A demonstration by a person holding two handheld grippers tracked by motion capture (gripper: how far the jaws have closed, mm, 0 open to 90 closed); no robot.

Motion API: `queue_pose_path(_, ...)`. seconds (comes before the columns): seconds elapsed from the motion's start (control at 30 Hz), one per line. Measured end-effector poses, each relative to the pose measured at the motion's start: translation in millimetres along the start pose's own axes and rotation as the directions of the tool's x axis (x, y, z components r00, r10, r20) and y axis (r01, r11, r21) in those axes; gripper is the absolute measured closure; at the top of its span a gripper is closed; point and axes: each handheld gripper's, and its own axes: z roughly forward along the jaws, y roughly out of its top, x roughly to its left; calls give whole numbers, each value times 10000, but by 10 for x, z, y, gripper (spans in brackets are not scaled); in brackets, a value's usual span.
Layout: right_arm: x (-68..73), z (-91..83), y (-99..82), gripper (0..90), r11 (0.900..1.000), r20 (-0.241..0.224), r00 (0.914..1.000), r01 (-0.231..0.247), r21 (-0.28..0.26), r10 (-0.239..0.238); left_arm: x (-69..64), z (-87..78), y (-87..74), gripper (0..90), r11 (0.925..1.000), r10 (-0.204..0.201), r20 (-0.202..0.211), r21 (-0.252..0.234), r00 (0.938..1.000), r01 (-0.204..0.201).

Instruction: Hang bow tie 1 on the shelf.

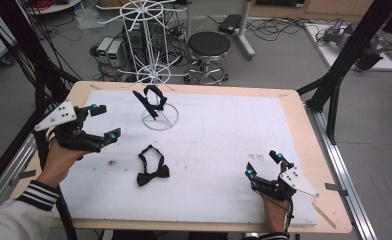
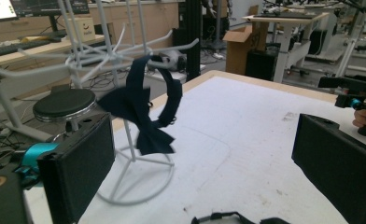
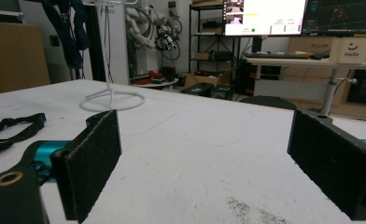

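Note:
A dark bow tie [image 1: 153, 100] [image 2: 141, 112] hangs by its strap from an arm of the white wire rack [image 1: 154, 60] [image 2: 120, 51] at the back of the white mat [image 1: 224, 130]. A second black bow tie [image 1: 151, 170] lies flat on the mat in front of the rack; its strap [image 3: 13, 126] shows at the left of the right gripper view. My left gripper [image 1: 105, 122] [image 2: 204, 163] hovers open at the mat's left, aimed at the hanging tie, nothing between its pads. My right gripper [image 1: 263, 164] [image 3: 204, 158] rests open and empty near the front right.
The rack's ring base [image 3: 112, 100] stands on the mat. Behind the table are a black stool [image 1: 209, 47], floor cables and computer boxes [image 1: 111, 51]. A black frame post [image 1: 349, 55] rises at the right. Bare wooden table edge [image 1: 309, 130] borders the mat.

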Motion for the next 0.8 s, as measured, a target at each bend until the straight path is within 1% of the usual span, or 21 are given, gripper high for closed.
queue_pose_path(0.1,-1,-2,0,92,10000,-15,10000,11,3,-11,-32,-51,-140,65,9998,-196,-174,34,9997,196)
queue_pose_path(0.17,-2,-2,0,92,10000,-19,10000,8,1,-8,-49,-62,-196,65,9996,-258,-210,100,9994,260)
queue_pose_path(0.23,-3,-3,0,91,10000,-20,10000,27,-15,-27,-74,-72,-234,65,9996,-261,-226,43,9994,262)
queue_pose_path(0.53,-2,1,0,91,10000,-19,10000,0,-14,0,-198,-117,-304,65,9993,-7,-346,-385,9994,-6)
queue_pose_path(0.57,-4,-1,0,91,10000,-21,10000,8,-5,-8,-203,-123,-311,65,9994,29,-364,-351,9993,-42)
queue_pose_path(0.67,-5,2,0,91,10000,-17,10000,29,-6,-29,-211,-141,-352,65,9992,24,-476,-389,9989,-43)
queue_pose_path(0.73,-6,5,1,91,10000,-8,10000,20,5,-20,-203,-153,-369,65,9991,-105,-558,-424,9984,81)
queue_pose_path(0.8,-11,4,2,91,10000,-2,10000,45,-25,-45,-203,-163,-375,65,9988,-150,-663,-470,9977,119)
